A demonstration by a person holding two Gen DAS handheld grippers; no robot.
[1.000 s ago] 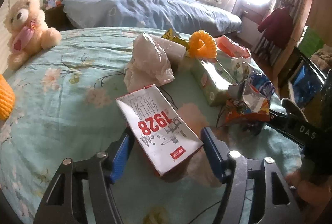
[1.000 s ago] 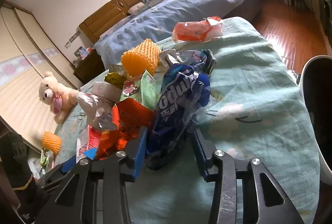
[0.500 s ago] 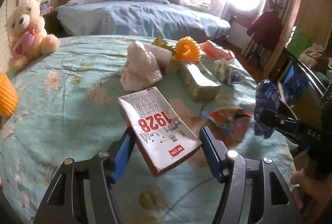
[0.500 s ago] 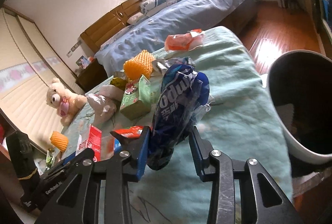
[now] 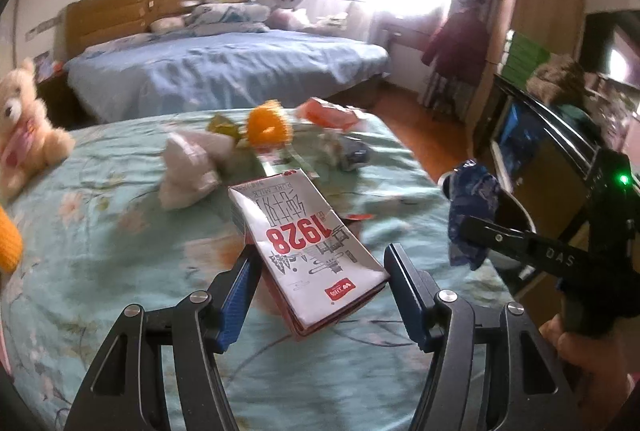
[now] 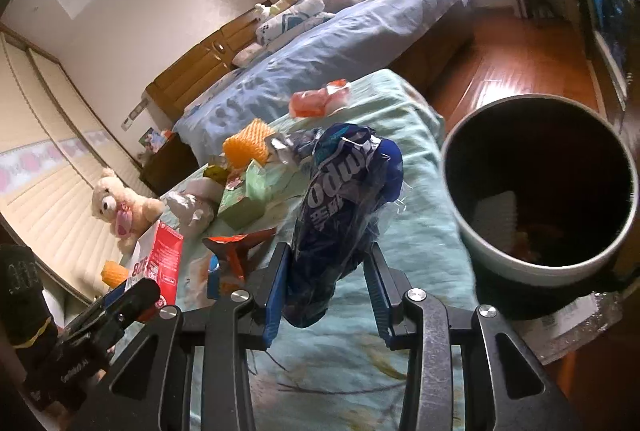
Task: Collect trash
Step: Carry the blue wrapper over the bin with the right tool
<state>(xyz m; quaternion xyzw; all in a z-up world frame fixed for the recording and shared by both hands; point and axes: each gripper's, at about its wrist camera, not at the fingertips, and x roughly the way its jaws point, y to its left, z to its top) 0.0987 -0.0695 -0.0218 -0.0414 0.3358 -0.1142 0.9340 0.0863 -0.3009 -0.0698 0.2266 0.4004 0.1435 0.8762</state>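
My left gripper (image 5: 320, 281) is shut on a white and red milk carton (image 5: 308, 243) marked 1928 and holds it above the green tablecloth (image 5: 100, 251). My right gripper (image 6: 326, 273) is shut on a crumpled blue snack bag (image 6: 340, 199) and holds it lifted, just left of a round bin (image 6: 540, 191) with a dark inside and a pale rim. The right gripper with the blue bag (image 5: 472, 215) also shows at the right of the left wrist view. The milk carton (image 6: 158, 259) shows at the lower left of the right wrist view.
On the table lie an orange foam net (image 5: 266, 123), white crumpled plastic (image 5: 188, 171), a green box (image 6: 244, 203), a red-white wrapper (image 6: 316, 101) and an orange wrapper (image 6: 236, 247). A teddy bear (image 5: 20, 135) sits at the left. A bed (image 5: 224, 67) stands behind.
Both grippers have risen and swung right with their loads. The bin has come into full view beside the blue bag. The orange wrapper has stayed on the table.
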